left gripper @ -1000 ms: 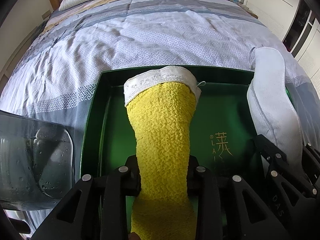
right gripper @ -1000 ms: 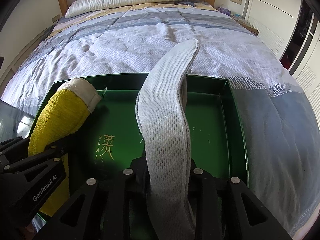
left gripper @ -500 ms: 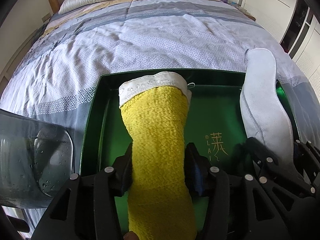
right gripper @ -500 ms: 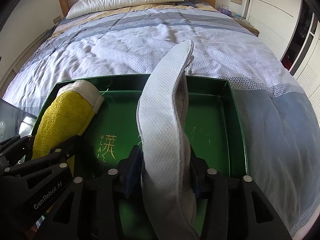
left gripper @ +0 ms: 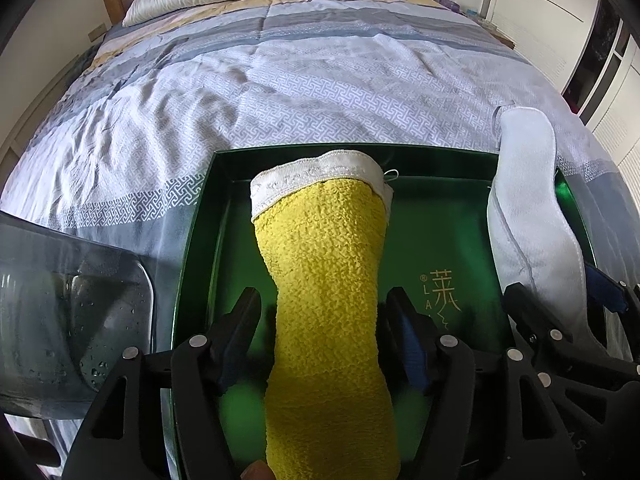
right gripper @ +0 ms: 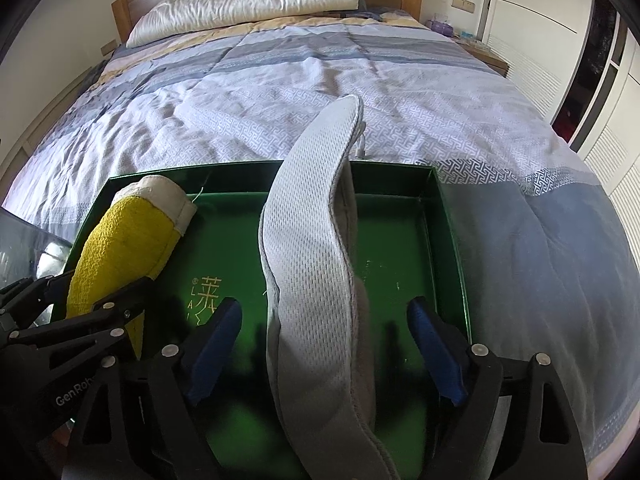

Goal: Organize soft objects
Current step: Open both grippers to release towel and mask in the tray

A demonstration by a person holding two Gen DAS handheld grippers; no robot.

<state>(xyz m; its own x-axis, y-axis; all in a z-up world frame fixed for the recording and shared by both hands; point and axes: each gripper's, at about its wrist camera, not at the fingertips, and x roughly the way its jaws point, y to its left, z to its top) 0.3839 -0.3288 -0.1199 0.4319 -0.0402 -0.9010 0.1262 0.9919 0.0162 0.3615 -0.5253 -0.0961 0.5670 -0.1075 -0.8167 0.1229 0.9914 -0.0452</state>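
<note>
Left gripper (left gripper: 324, 320): jaws opening; the pads stand clear of the yellow cloth (left gripper: 328, 292) on both sides, with green showing in the gaps.
Yellow cloth: a rolled towel with a white hem, between the left fingers (left gripper: 240, 320) and running forward past their tips; it leans over the left part of the tray (left gripper: 200, 240), hem end toward the far wall. A fingertip shows at its near end by the bottom edge, so whether it rests on the tray floor alone I cannot tell.
Tray: a green box lid lying on the bed (left gripper: 320, 92), open and otherwise bare, gold lettering on the floor between the two cloths.
Right gripper (right gripper: 324, 332): jaws opening wide; the blue pads (right gripper: 216, 344) stand well apart from the grey pad (right gripper: 316, 280).
Grey pad: a long mesh-faced soft piece, between the right fingers, over the middle-right of the tray; its far tip reaches past the far wall, over the bed.
Done: both soft pieces brought over the tray, side by side, grips let go or nearly so.
Left: by my reading, letting both settle flat inside the walls, the grey tip tucked in, then drawing both grippers back.
Other soft things: none visible beyond the bedding and pillow (right gripper: 248, 0).
</note>
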